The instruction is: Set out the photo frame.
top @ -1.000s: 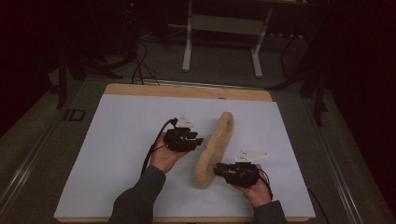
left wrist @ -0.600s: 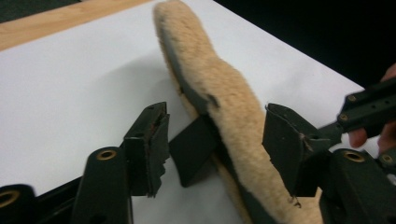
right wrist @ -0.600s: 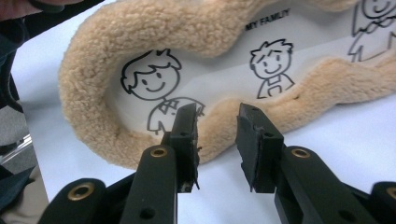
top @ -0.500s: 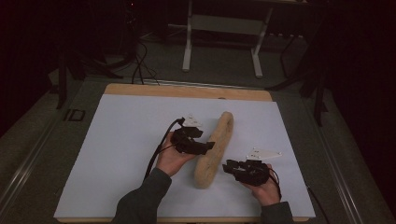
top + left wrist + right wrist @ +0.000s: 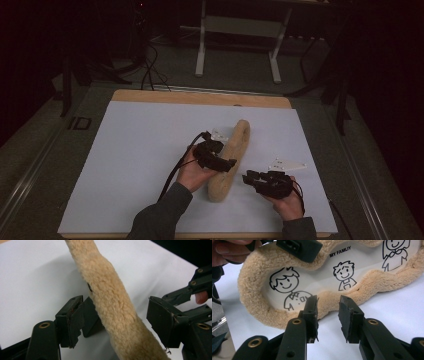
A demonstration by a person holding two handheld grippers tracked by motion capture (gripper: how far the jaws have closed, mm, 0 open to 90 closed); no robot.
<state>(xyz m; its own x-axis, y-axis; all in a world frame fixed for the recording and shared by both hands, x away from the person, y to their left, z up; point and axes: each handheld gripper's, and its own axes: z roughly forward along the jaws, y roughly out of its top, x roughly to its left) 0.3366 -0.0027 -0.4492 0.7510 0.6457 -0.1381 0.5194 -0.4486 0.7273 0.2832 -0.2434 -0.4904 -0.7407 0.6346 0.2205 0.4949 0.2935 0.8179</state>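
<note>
A long tan plush frame [image 5: 237,142] lies on the white sheet [image 5: 140,150]; in the right gripper view its fuzzy rim [image 5: 254,282] borders a panel of cartoon figures [image 5: 312,277] headed "MY FAMLIY". My left gripper [image 5: 227,165] reaches over its left side. Its jaws have just been opening, and the plush [image 5: 112,302] runs between them with the right pad [image 5: 160,322] off it. My right gripper [image 5: 248,177] sits by the plush's near end, open [image 5: 328,312], nothing between its pads, short of the rim.
The sheet covers a wooden board [image 5: 200,97] whose far edge shows. Beyond the table stand a metal frame [image 5: 240,30] and cables on a dark floor. The left gripper's jaw [image 5: 299,248] hangs over the plush's top rim in the right gripper view.
My left hand has slid right onto the plush and its jaws have spread around it. The right hand has drifted a little to the right. The plush lies where it did.
</note>
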